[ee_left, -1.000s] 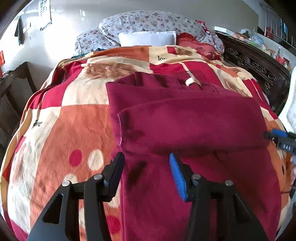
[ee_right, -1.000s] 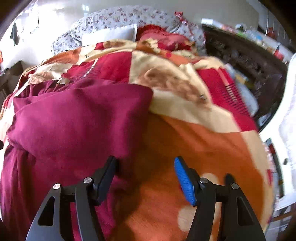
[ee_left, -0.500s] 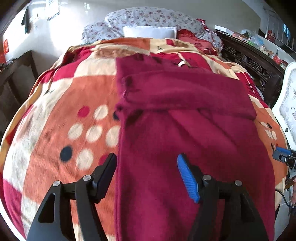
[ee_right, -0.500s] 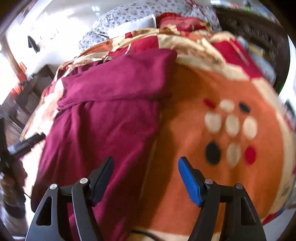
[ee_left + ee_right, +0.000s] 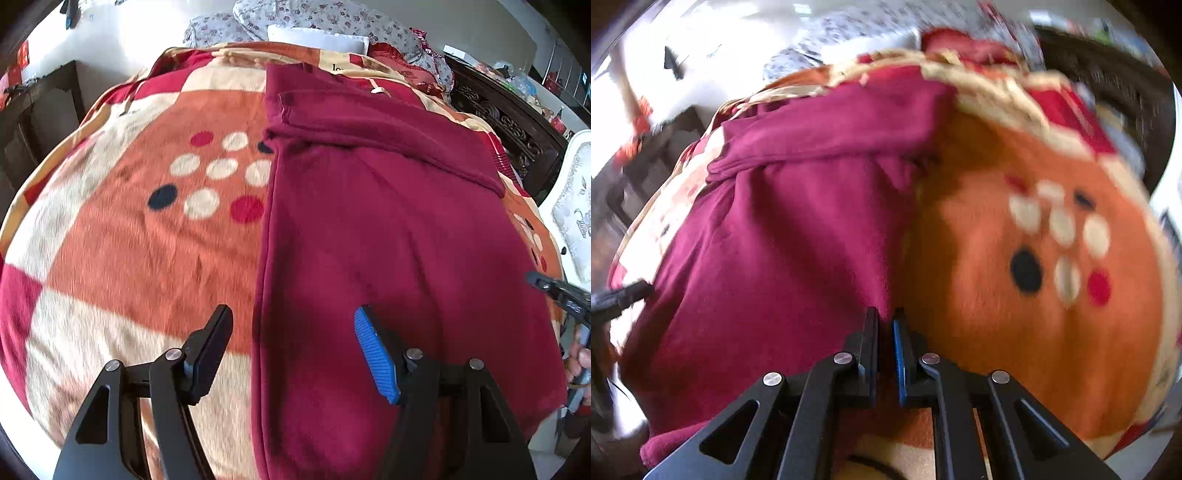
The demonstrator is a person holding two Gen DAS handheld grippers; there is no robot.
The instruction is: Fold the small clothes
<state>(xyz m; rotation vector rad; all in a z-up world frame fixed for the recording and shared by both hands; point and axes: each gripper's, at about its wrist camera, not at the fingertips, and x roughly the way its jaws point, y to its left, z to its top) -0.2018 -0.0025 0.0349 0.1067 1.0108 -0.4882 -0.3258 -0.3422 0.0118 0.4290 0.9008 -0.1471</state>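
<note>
Bed, blanket, red garment spread ahead of both tongs.

Garment looks like soft, light fleece; likely limp and draping, best taken at hem corners and side edges. Left tongs open, straddling its near left edge, gripping nothing. Right tongs have just snapped nearly shut on the right edge; how much cloth is pinched is hard to tell. Right view blurred; hem cut off below.
</note>
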